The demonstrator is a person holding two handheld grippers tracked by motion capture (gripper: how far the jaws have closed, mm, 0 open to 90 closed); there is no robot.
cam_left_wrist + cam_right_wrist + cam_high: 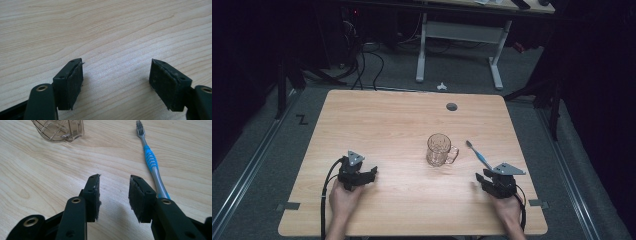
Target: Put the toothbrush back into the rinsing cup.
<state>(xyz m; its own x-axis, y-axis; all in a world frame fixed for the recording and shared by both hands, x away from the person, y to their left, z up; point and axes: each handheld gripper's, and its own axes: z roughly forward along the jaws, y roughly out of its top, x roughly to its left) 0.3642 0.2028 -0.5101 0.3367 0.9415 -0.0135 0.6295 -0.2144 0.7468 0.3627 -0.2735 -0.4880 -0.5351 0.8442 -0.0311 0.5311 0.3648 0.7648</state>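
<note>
A dim room lies around a light wooden desk (377, 120) that stands on grey floor, with dark cables and the white legs of a second table (459, 37) beyond its far edge. A small round grey cap (452, 106) sits in the desk top near the far edge, right of the middle.

Two forearms come in over the near edge. The left hand (343, 196) holds the left gripper (371, 175) low over the desk, left of the middle and toward the near edge, pointing right and slightly away. The right hand (507, 205) holds the right gripper (478, 179) near the near right corner, pointing toward the far left.

A clear glass mug (439, 149) stands upright a little right of the desk's middle, its handle turned toward the right edge. A toothbrush (478, 154) with a blue and grey handle lies flat just right of the mug and apart from it, its bristles toward the far edge and its handle running toward the right gripper.

The left gripper view shows bare wood grain between its fingers (72, 85), which are spread wide and grasp nothing. The right gripper view shows its fingers (93, 197) released too, with a narrower gap and nothing between them; the toothbrush (152, 163) lies just beside the right-hand finger, its handle end passing behind that finger, and whether they touch cannot be told. The bottom of the mug (60, 130) shows at the top left of that view, well apart from the fingers.
</note>
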